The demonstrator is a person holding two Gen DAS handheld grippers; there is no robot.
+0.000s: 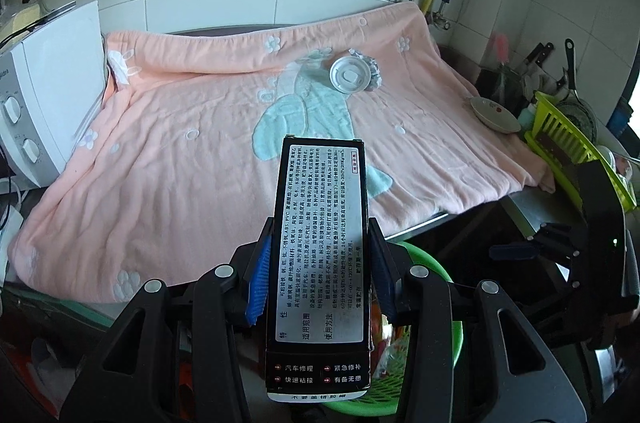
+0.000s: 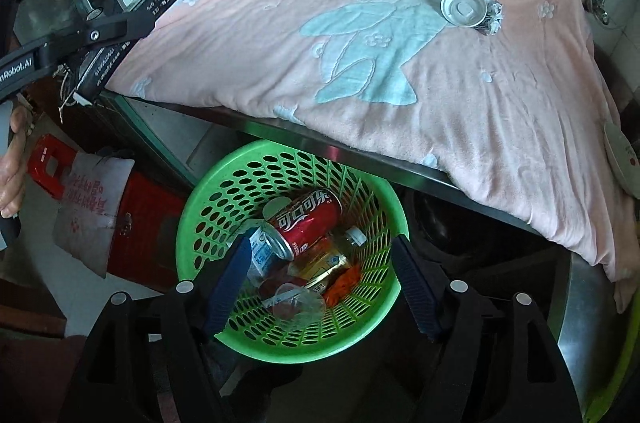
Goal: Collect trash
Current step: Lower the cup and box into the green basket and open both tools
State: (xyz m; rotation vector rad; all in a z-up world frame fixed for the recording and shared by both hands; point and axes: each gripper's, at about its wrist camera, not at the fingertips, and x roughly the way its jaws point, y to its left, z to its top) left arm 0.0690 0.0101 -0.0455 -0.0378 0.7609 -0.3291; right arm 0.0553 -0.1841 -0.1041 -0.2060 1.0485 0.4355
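Left gripper [image 1: 320,263]: it is squeezing a long black box [image 1: 320,263] between its two blue pads [image 1: 258,287], holding it by the long sides.
Black box: it is flat and thin, with a grey label full of small print. It is pointing away from the gripper and sticking out at both ends. It is hanging over the front edge of the pink blanket [image 1: 180,143], with the green basket [image 1: 452,343] showing underneath.
Green basket: it is sitting on the floor just in front of the counter. It is already holding a red can [image 2: 306,223], a small bottle and some wrappers.
Right gripper [image 2: 320,279]: its jaws are standing wide apart and holding nothing. It is hanging over the basket.
White lid [image 1: 349,75]: it is lying far back on the blanket, touching a ball of crumpled foil [image 1: 374,71]. Both are still waiting to be picked up, I think.
What could go wrong: the box is long, so it might be tipping as it drops and hitting the basket rim, then landing on the floor. The two grippers are close, so they might be bumping.
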